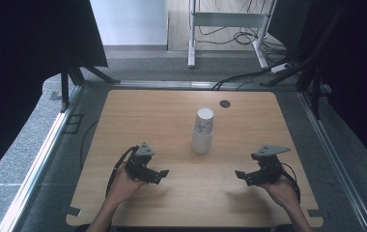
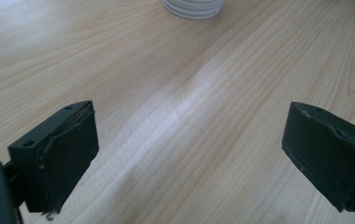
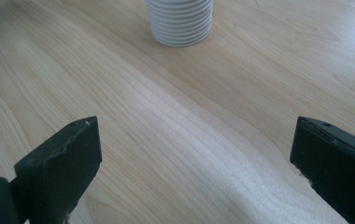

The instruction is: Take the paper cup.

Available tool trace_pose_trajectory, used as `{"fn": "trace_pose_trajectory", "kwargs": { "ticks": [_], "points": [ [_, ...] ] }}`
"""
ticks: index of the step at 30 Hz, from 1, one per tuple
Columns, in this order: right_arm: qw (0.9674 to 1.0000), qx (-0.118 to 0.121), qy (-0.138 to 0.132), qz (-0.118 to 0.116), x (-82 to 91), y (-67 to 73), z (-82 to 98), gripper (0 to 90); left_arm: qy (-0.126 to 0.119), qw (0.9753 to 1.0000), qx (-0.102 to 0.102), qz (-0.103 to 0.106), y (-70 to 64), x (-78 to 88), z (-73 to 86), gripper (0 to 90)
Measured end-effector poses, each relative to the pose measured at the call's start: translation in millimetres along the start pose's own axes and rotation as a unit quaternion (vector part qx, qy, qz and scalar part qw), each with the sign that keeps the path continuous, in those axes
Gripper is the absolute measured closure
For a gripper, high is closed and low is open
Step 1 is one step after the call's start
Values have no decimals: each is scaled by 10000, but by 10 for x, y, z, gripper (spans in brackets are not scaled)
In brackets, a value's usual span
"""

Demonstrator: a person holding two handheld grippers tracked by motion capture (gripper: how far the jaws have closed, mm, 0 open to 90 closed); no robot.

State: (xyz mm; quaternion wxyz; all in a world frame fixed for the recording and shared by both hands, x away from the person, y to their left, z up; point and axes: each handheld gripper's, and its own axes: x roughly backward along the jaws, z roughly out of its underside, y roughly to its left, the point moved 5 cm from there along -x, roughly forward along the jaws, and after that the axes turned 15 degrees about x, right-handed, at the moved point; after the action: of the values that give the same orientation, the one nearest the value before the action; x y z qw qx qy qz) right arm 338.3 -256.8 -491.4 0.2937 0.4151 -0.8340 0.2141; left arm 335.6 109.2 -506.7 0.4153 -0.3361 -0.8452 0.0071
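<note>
Paper cups (image 1: 203, 131), white, nested in one upside-down stack, stand upright near the middle of the wooden table (image 1: 123, 116). Left gripper (image 1: 162, 174) hangs above the tabletop at the near left, jaws spread wide, nothing between them but bare wood grain. Right gripper (image 1: 240, 175) sits opposite at the near right, jaws equally wide, also empty. Both point inward toward the stack, well apart from it. Left gripper view catches the stack's ribbed rims (image 2: 193, 8) at its top edge; right gripper view shows them straight ahead (image 3: 180, 21). A small dark round disc (image 1: 225, 104) lies beyond the stack, near the far edge.
</note>
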Motion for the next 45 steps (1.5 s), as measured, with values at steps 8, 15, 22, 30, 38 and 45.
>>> {"fn": "trace_pose_trajectory", "kwargs": {
  "ticks": [8, 15, 22, 30, 38, 45],
  "points": [
    [10000, 58, -31, -24, -22, -25, -111, 33, -9, 9999, -115, 0, -29, -37, -137, 32],
    [9999, 129, -51, -93, -58, -40, -218, 36, -10, 9996, -270, -44, -78, -62, -265, 33],
    [9997, 202, -48, -128, -68, -67, -317, 37, -13, 9994, -333, -43, -111, -121, -368, 40],
    [9994, 282, -57, -182, -118, -98, -421, 42, -46, 9993, -366, -20, -129, -187, -492, 59],
    [9991, 326, -106, -253, -158, -134, -543, 45, -47, 9994, -356, 17, -129, -265, -599, 63],
    [9988, 405, -98, -241, -192, -163, -638, 51, -13, 9992, -394, 1, -133, -325, -664, 70]
  ]
}}
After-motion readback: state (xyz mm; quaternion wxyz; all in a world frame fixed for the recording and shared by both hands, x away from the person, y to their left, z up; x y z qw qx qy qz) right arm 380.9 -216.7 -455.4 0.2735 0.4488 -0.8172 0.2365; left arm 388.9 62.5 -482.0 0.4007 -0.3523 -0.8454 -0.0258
